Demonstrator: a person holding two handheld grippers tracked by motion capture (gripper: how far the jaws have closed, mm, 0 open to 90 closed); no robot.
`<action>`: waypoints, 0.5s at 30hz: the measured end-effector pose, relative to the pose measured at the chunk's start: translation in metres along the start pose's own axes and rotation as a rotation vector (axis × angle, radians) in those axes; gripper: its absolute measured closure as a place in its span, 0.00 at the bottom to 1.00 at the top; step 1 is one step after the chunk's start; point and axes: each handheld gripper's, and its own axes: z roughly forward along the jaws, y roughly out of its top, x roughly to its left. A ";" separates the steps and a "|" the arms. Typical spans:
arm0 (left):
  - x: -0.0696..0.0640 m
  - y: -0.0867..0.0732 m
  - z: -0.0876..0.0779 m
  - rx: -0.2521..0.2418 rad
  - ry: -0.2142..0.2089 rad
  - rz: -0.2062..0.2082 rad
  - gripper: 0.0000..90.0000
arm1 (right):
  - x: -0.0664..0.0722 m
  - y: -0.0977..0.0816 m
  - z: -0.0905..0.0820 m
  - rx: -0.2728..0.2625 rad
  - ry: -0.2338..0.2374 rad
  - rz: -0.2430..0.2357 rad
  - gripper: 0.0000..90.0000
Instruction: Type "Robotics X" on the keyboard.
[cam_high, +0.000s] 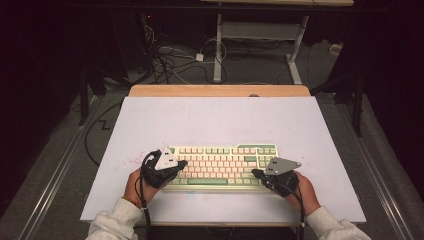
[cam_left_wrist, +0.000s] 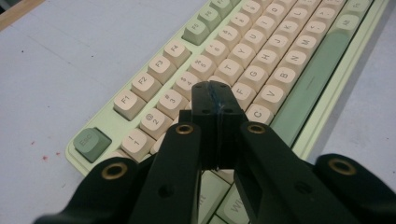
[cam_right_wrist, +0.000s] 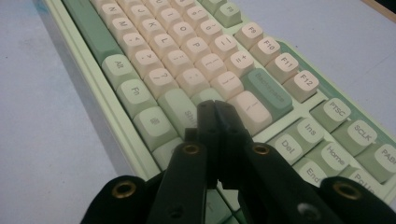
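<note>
A pale green keyboard (cam_high: 222, 166) with cream and sage keys lies on the white surface (cam_high: 210, 120). Left tongs (cam_left_wrist: 215, 93) and right tongs (cam_right_wrist: 215, 109), both closed empty, hover over its two ends.

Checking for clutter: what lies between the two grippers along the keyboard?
In the high view, only the keyboard's own rows of keys span the stretch between the left gripper and right gripper; nothing else rests there.

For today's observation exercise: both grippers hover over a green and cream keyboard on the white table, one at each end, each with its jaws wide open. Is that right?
Not quite. The left gripper and the right gripper have their jaws shut, pressed together with nothing between them, as each gripper view shows. The rest stands: one at each end of the keyboard on the white table.
</note>
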 end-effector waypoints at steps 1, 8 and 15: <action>0.000 0.001 0.001 0.002 -0.001 0.001 0.97 | 0.001 0.001 0.002 0.005 0.002 -0.001 1.00; -0.002 0.006 0.005 0.013 -0.017 0.007 0.97 | 0.002 0.002 0.006 0.039 0.010 0.020 1.00; -0.002 0.015 0.011 0.032 -0.039 0.000 0.97 | 0.002 0.002 0.006 0.040 0.009 0.014 1.00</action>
